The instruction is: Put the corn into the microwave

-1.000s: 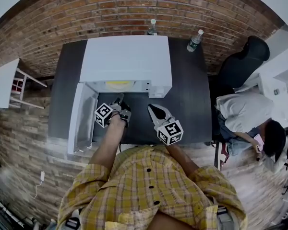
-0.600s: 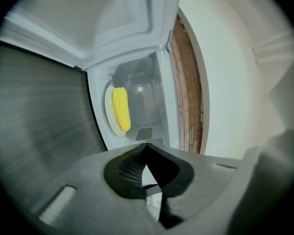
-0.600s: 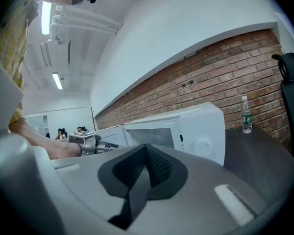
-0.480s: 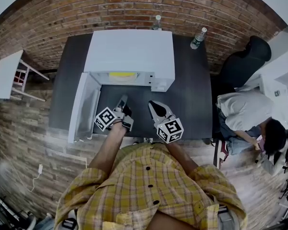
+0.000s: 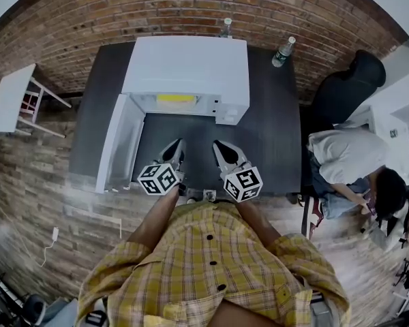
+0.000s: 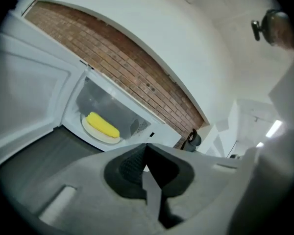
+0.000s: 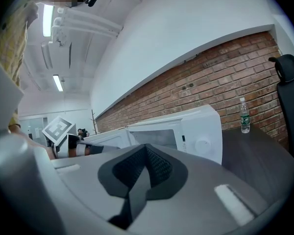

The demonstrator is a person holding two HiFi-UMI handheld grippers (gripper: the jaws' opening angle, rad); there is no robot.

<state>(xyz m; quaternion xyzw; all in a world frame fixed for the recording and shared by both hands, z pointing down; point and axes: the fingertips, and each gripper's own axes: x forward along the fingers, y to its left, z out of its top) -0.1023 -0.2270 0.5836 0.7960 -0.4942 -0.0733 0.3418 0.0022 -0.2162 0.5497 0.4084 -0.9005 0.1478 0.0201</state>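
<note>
On the black table (image 5: pixel 273 135), the white microwave (image 5: pixel 187 67) sits at 12 o'clock from the person, with its door (image 5: pixel 116 142) swung wide open toward 9 o'clock. The corn (image 6: pixel 103 125) is already inside, a yellow cob lying on the pale round plate (image 6: pixel 100 137) in the oven cavity.

Both grippers hang over the near part of the table, side by side and well apart from the microwave, pointing at it. The left gripper (image 5: pixel 179 144) has its jaws pressed fully together with nothing between them, and its own view looks straight into the open cavity. Same deal with the right gripper (image 5: pixel 218 145): jaws completely closed and empty.

There's a water bottle (image 5: pixel 284 50) at about 1 o'clock on the far edge of the table, just beside the microwave's right corner. At 3 o'clock, off the table, someone in a white top (image 5: pixel 347 159) is sitting.
</note>
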